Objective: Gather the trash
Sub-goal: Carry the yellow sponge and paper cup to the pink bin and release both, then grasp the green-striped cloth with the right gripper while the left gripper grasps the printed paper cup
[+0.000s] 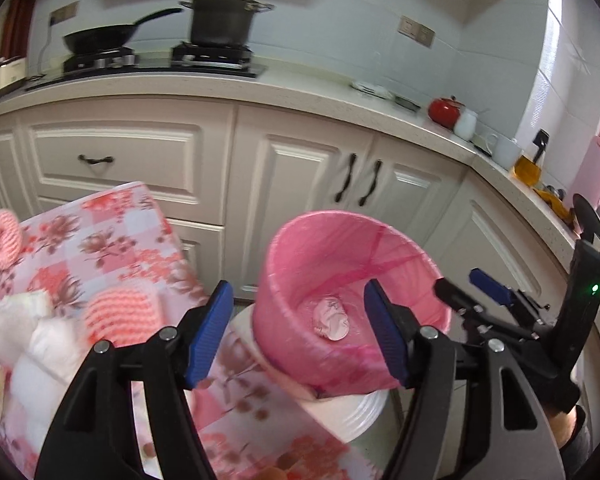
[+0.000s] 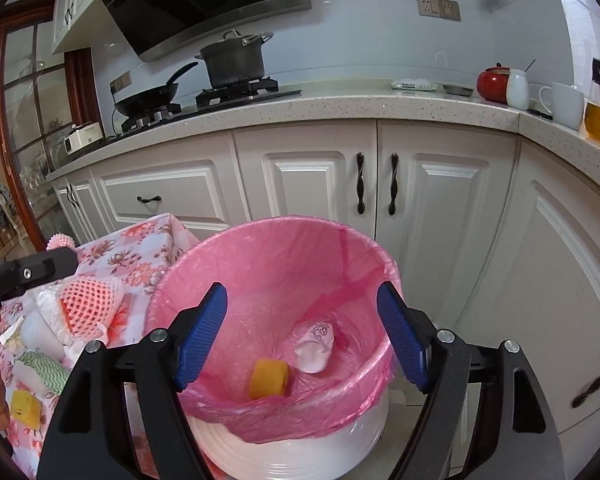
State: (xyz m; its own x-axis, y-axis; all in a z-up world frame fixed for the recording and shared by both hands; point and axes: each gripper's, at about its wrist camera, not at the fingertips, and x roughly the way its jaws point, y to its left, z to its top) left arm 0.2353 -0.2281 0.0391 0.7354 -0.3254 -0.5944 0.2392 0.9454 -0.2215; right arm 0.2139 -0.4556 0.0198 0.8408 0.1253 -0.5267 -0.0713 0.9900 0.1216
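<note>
A white bin with a pink liner [image 2: 268, 264] stands beside the table; it also shows in the left wrist view [image 1: 300, 256]. Inside lie a crumpled white wrapper [image 2: 315, 344] and a yellow sponge piece [image 2: 269, 378]. My right gripper [image 2: 303, 340] is open and empty above the bin's mouth. My left gripper [image 1: 298, 332] is open and empty at the table's edge, next to the bin. On the floral tablecloth [image 1: 112, 240] lie pink foam nets [image 1: 120, 312], white tissues [image 1: 40, 332] and another yellow piece [image 2: 25, 407].
White kitchen cabinets [image 2: 300, 176] stand behind the bin. The counter holds a stove with a pot [image 2: 234, 62] and a pan, a red jar [image 2: 493, 82], a white mug [image 2: 565, 104] and an oil bottle. A green striped cloth [image 2: 44, 364] lies on the table.
</note>
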